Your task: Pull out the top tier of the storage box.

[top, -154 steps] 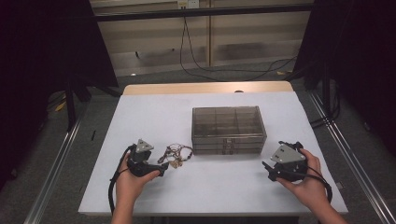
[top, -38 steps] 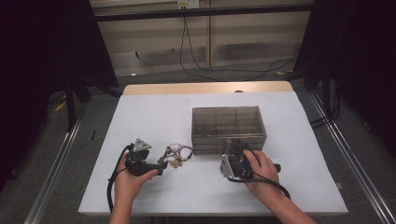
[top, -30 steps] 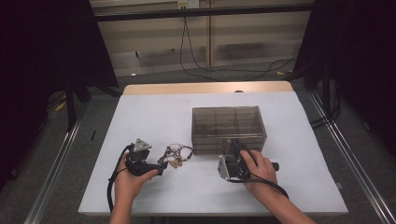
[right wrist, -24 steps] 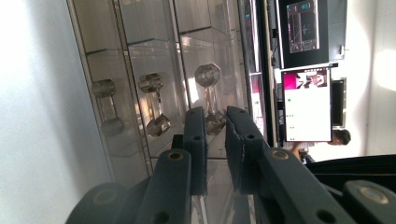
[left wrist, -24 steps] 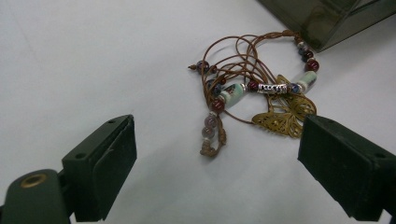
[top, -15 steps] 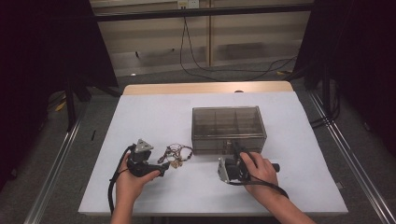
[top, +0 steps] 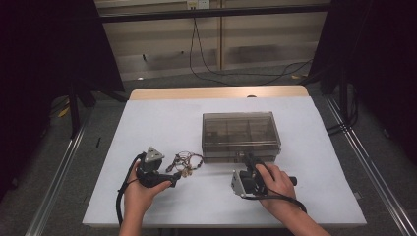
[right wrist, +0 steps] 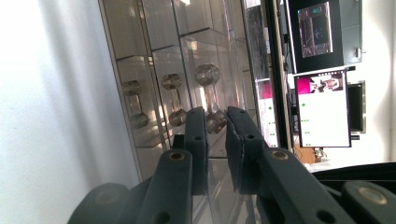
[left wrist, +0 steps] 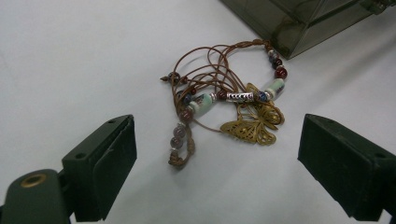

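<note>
A brown cord bracelet (left wrist: 224, 95) with beads and a brass butterfly charm lies on the white table, left of a smoky clear plastic box (top: 240, 132). My left gripper (left wrist: 217, 149) is open, its jaws standing wide on either side of the bracelet and just short of it. From above, the left gripper (top: 173, 176) points right at the bracelet (top: 186, 161). My right gripper (top: 247, 160) is rolled on its side at the box's front wall. Its jaws are nearly together around a clear latch (right wrist: 212, 100) on the box (right wrist: 154, 70); the right gripper (right wrist: 216, 122) pinches the latch's lower knob.
The box's lid is down and its compartments look bare. A corner of the box (left wrist: 299, 23) is just beyond the bracelet. The white table (top: 162, 123) has open surface at the back, left and right. Cables lie on the floor beyond the table.
My right gripper has moved from the table's right side leftward to the box's front and has stayed there for the last second. The left gripper and bracelet have not moved.
</note>
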